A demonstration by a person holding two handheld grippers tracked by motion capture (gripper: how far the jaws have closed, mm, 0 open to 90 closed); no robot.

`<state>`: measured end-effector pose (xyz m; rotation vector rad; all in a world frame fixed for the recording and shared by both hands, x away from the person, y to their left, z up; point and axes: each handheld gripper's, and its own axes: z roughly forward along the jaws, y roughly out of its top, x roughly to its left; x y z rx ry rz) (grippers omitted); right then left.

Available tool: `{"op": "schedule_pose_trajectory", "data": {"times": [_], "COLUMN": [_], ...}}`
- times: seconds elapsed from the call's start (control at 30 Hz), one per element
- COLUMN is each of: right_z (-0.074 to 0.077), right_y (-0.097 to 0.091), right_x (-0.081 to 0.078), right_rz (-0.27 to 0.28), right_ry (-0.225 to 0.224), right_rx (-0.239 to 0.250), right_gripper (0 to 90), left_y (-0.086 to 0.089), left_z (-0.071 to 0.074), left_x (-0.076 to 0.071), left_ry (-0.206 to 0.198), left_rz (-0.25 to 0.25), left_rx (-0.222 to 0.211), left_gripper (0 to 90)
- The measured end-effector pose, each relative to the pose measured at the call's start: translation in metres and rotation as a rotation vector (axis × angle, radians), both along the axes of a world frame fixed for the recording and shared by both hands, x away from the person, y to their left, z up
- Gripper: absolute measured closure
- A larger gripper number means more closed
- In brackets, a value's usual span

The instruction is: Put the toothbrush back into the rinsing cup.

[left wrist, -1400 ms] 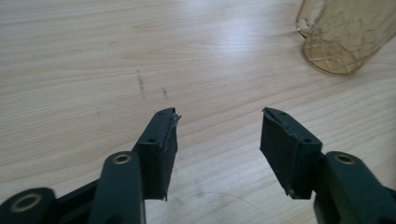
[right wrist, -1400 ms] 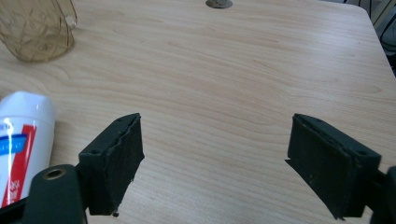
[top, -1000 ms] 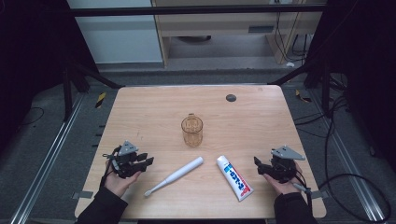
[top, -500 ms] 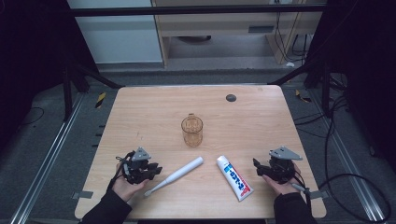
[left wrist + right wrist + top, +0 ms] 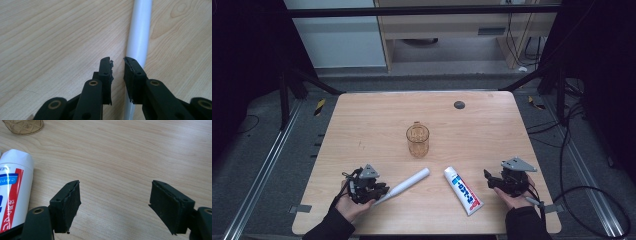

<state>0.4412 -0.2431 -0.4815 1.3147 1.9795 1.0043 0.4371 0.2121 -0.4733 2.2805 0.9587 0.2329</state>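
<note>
The left tongs (image 5: 379,192) have just been closing, now narrow, one pad beside the white toothbrush case (image 5: 404,185), nothing gripped; probably lining up a pick. The case lies left of the toothpaste tube (image 5: 463,190), the amber cup (image 5: 417,140) behind. The right tongs (image 5: 488,179) rest wide, empty, beside the tube.

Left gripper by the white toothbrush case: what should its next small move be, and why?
Probably shift the left gripper sideways to straddle the white toothbrush case before closing more. In the left gripper view its jaws have just been closing with only bare table between them. The case lies beside and partly under one jaw, not in the gap. The right gripper stands open beside the toothpaste tube.
</note>
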Motion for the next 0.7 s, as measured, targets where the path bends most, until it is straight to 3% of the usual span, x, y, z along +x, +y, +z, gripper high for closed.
{"op": "schedule_pose_trajectory", "data": {"times": [0.7], "right_z": [-0.001], "right_y": [0.001], "right_x": [0.0], "right_rz": [-0.002], "right_ry": [0.0], "right_rx": [-0.01], "right_gripper": [24.3], "left_y": [-0.016], "left_z": [-0.002], "left_x": [-0.015], "left_ry": [0.035], "left_rz": [-0.065], "left_rx": [0.023], "left_gripper": [80.1]}}
